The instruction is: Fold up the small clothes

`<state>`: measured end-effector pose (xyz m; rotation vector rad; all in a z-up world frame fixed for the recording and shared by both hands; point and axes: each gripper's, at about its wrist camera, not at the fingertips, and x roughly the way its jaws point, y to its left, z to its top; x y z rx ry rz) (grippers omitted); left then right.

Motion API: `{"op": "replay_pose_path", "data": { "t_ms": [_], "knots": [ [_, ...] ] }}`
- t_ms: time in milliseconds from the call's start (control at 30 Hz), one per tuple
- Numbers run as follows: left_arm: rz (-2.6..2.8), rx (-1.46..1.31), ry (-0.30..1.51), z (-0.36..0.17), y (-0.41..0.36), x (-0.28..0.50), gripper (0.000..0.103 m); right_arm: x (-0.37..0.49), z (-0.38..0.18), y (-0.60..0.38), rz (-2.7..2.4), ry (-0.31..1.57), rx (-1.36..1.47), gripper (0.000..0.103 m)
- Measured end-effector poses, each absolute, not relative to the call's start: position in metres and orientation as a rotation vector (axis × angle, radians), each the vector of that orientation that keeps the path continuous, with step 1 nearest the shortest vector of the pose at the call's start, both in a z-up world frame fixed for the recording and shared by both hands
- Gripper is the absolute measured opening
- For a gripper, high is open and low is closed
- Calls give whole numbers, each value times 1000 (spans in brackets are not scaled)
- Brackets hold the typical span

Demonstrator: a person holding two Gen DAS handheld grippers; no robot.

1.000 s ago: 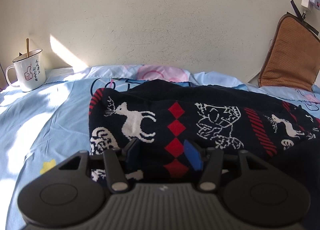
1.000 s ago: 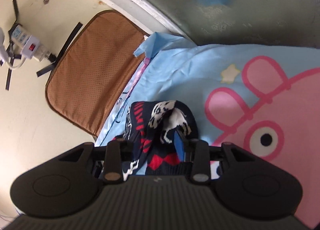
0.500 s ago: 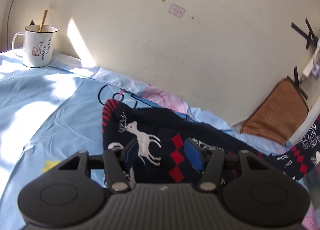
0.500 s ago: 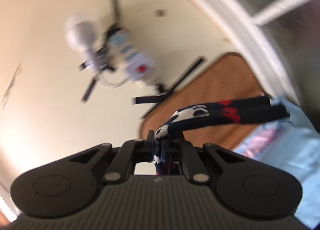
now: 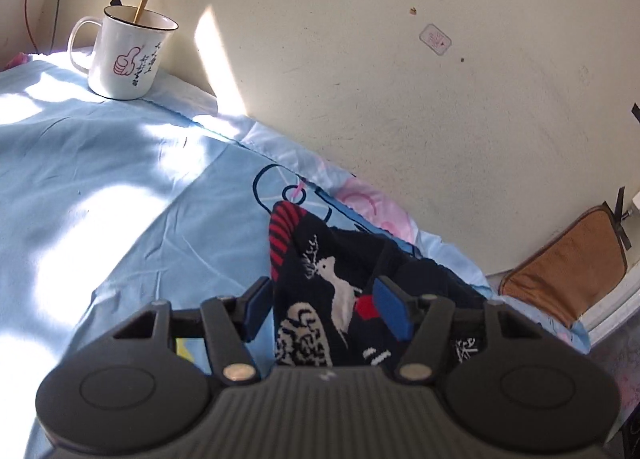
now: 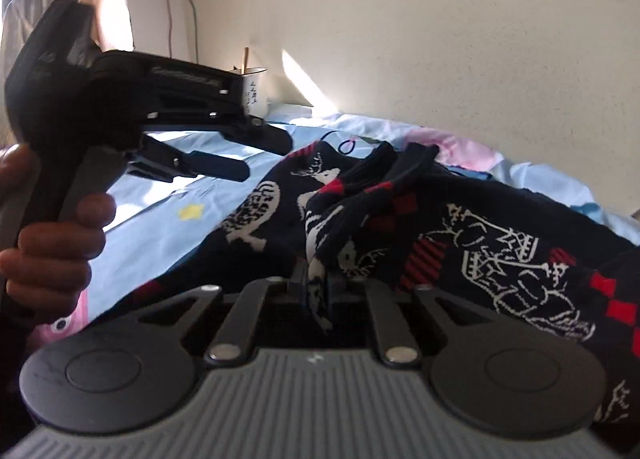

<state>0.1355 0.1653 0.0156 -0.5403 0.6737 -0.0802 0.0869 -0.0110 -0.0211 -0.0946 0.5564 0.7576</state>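
R gripper (image 6: pixel 316 291) pinching a bunched fold of the dark knit garment (image 6: pixel 460 227), carrying it leftward over the rest, which lies on the bed (image 5: pixel 120 187). L gripper (image 5: pixel 320 307) jaws been opening, wide, cloth between pads but unpressed. Risk: thin pinch slips, fold flops crooked

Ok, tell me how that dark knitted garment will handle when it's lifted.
The dark knitted garment is probably floppy: it bunches into folds where the right gripper pinches it. Likely light, hanging from that one pinch. Its knit texture suggests it won't slip easily.
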Motion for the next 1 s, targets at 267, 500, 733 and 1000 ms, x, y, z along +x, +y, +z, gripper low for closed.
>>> {"op": "replay_pose_path", "data": {
  "t_ms": [267, 500, 733, 1000],
  "knots": [
    [-144, -358, 588, 26, 125, 120, 75, 66, 14, -123, 543, 402, 16, 44],
    [-236, -115, 569, 25, 67, 112, 84, 118, -23, -239, 175, 585, 366, 76],
    [-130, 78, 608, 10, 41, 117, 31, 127, -37, -232, 217, 582, 511, 23],
    [-96, -16, 637, 8, 61, 123, 26, 130, -48, -195, 141, 543, 199, 22]
  ]
}}
